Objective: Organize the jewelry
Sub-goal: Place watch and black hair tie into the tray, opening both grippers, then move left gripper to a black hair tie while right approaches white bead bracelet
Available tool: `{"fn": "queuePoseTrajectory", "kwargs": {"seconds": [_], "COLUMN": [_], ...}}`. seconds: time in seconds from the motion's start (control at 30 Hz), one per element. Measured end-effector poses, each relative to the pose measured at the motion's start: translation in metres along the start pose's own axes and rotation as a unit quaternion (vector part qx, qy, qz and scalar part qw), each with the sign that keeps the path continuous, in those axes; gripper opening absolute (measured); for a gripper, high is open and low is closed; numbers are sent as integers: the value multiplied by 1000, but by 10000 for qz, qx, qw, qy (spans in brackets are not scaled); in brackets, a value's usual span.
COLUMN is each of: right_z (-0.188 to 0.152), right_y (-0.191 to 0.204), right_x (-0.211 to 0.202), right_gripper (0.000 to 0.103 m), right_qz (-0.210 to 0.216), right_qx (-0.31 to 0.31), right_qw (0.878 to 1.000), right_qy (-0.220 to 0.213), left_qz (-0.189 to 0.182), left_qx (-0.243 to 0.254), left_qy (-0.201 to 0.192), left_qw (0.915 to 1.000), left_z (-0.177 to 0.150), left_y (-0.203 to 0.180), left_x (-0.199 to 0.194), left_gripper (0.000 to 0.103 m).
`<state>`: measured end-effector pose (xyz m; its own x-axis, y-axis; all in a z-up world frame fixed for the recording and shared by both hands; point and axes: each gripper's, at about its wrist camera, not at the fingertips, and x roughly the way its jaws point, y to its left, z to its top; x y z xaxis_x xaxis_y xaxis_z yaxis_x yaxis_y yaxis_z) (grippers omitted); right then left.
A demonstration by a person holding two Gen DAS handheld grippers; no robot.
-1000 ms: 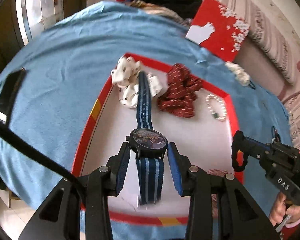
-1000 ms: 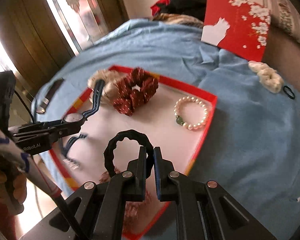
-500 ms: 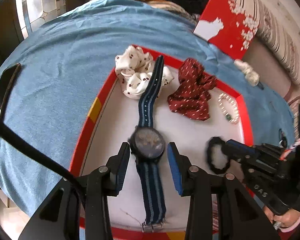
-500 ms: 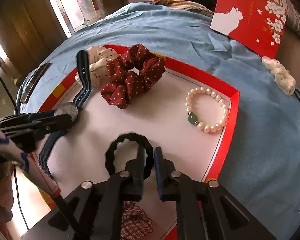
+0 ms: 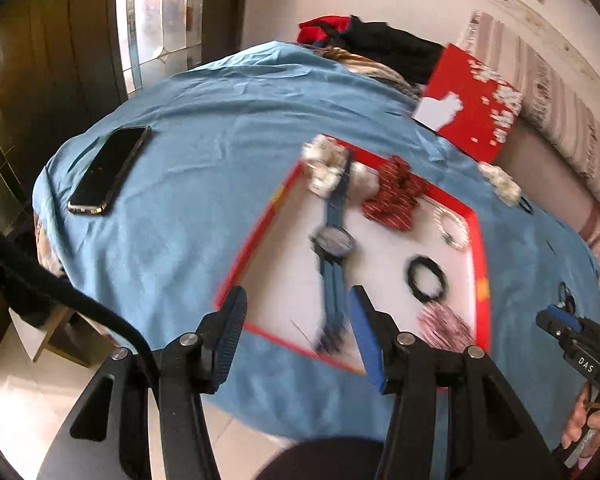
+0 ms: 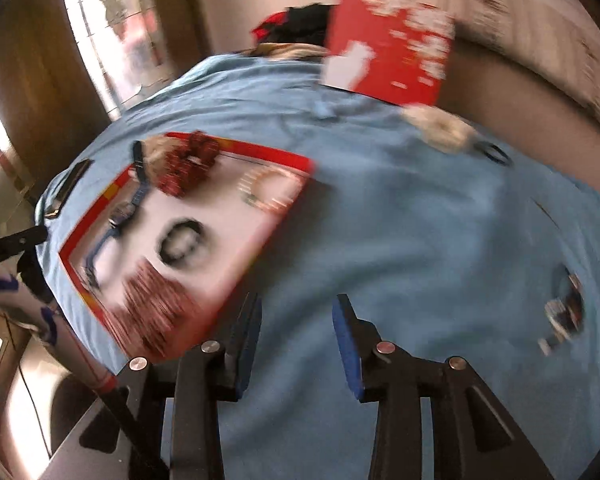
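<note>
In the left wrist view a phone [image 5: 108, 170] lies at the upper left on the blue-covered desk [image 5: 204, 152], well apart from the tray [image 5: 480, 256], probably kept out of the sorting. At centre the tray holds the watch [image 5: 334, 240] laid out straight, scrunchies [image 5: 394, 198] along its far edge, a pearl bracelet [image 5: 452, 228] and a black hair tie [image 5: 426, 278], each with its own spot. The left hand-held gripper [image 5: 298, 332] hovers spread and empty over the tray's near edge. At right, the right hand-held gripper [image 6: 296, 340] is likewise spread, empty, perhaps heading for the loose pieces [image 6: 566, 308] outside the tray.
</note>
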<state>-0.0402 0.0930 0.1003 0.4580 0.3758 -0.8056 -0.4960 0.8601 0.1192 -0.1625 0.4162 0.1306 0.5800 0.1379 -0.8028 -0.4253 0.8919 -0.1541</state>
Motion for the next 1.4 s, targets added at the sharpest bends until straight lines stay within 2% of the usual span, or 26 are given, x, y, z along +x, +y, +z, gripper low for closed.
{"fn": "queuePoseTrajectory", "kwargs": {"seconds": [0.13,0.27,0.47,0.6,0.77,1.0,1.2,1.23,1.27,1.3,1.37,1.4], "right_z": [-42,-83,-130,-144,-130,-79,-58,-57,-55,-53,-49,-46], "right_y": [-61,-128,-200,-230,-261,-291,-320,-321,-322,-320,-310,-299], "right_x": [-30,-65,-121,-132,-105,-54,1,7,10,13,16,14], "right_gripper": [40,40,40,40,40,40,40,33,19,13,11,11], "right_qz": [-330,-633,-836,-876,-885,-715,-708,-597,-472,-264,231,647], "right_qx": [605,1461,2376,2644,2752,2699,2691,2712,2725,2724,2677,2576], "right_qw": [9976,9872,9668,9590,9557,9578,9596,9600,9604,9613,9629,9637], "right_qy": [2,-76,-424,-533,-545,-681,-408,-372,-345,-303,-263,-268], "left_qz": [-383,-644,-1109,-1241,-1180,-1364,-1323,-1322,-1312,-1300,-1291,-1287], "left_qx": [354,945,1692,2150,2501,2153,2101,2093,2070,2032,1966,1942], "left_qy": [-23,-239,-260,-111,157,548,733,750,771,793,845,871], "left_qw": [9986,9931,9790,9686,9609,9654,9659,9660,9664,9672,9683,9686], "left_z": [-20,-42,-80,-99,-113,-119,-129,-130,-132,-133,-137,-140], "left_y": [-46,-105,-174,-212,-251,-269,-275,-276,-276,-276,-276,-276], "left_x": [-20,-48,-77,-76,-50,-6,20,22,25,28,32,34], "left_gripper": [52,61,63,68,68,68,68,68,68,68,68,68]}}
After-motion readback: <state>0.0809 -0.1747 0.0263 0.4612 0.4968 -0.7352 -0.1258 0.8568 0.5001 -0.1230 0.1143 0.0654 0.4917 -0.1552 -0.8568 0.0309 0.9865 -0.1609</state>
